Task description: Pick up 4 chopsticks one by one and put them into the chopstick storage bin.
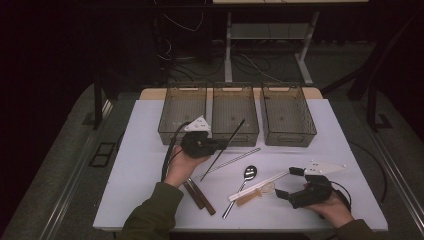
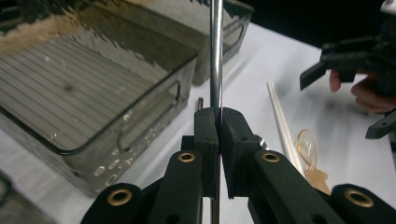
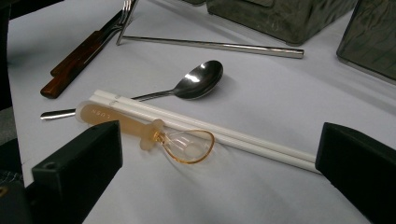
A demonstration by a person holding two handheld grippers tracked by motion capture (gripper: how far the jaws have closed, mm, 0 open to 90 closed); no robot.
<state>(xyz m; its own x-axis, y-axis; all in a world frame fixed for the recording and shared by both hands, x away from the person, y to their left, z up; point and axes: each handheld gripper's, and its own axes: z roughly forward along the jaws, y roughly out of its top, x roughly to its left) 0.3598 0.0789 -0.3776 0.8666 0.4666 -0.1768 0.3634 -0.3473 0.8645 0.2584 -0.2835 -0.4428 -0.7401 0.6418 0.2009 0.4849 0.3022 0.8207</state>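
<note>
I am holding my left tongs (image 1: 225, 145) clamped on a thin dark metal rod (image 1: 235, 134), with the pads pressed together around it. In the left gripper view the rod (image 2: 215, 56) is rising straight up from between the pads toward twelve o'clock. In the high view it is slanting from about seven o'clock up to one o'clock, its upper end lying over the front wall of the middle basket (image 1: 235, 107), and its lower end reaching down toward the tabletop (image 1: 150, 200). The left basket (image 1: 182, 107) is sitting at nine o'clock from the middle one, and the right basket (image 1: 287, 112) at three o'clock.

I am resting my right tongs (image 1: 287, 182) low over the tabletop with their pads standing wide apart and holding nothing. In front of them a pair of white chopsticks (image 3: 210, 130) is lying, touching a small amber plastic spoon (image 3: 154, 135). A steel spoon (image 3: 196, 81) is lying just beyond them at twelve o'clock, and a silver straw (image 3: 210, 45) farther off. Two brown-handled utensils (image 1: 199, 195) are lying at six o'clock from my left hand (image 1: 182, 162).
</note>
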